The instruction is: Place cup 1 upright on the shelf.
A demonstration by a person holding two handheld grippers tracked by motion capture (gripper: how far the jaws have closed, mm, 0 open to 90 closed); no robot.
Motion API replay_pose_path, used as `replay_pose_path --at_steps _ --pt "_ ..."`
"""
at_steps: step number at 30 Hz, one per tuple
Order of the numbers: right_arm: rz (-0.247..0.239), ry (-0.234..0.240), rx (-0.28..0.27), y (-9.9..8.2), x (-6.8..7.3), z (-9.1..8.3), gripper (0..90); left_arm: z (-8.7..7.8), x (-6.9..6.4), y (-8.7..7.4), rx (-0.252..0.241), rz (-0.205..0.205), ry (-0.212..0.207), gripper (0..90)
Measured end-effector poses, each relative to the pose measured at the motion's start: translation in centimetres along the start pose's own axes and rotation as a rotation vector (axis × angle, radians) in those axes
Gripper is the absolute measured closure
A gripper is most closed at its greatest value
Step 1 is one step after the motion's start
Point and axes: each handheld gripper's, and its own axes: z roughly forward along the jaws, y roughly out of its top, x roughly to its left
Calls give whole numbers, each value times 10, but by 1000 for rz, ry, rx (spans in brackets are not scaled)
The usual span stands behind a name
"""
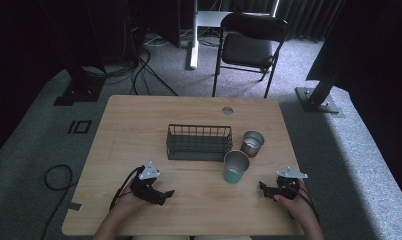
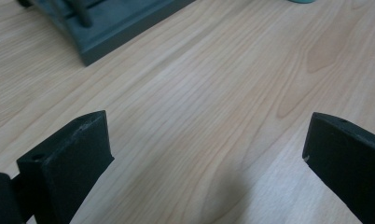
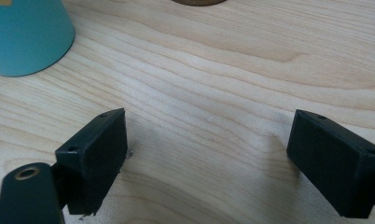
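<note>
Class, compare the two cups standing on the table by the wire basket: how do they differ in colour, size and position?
The teal cup has a blue-green outside; the bronze cup looks brownish metal. The teal cup appears larger and taller than the bronze cup. The teal cup stands nearer the person, off the wire basket's front right corner; the bronze cup stands farther back, beside the basket's right end. Both stand upright, open-topped, with shiny metal insides, and neither is held.

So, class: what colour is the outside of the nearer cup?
Teal, clearest in the right gripper view.
</note>
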Motion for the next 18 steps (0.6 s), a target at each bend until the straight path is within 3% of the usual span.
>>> replay_pose_path --at_steps 18 --pt "-1 0 0 0 0 0 118 23 -18 24 10 55 -70 16"
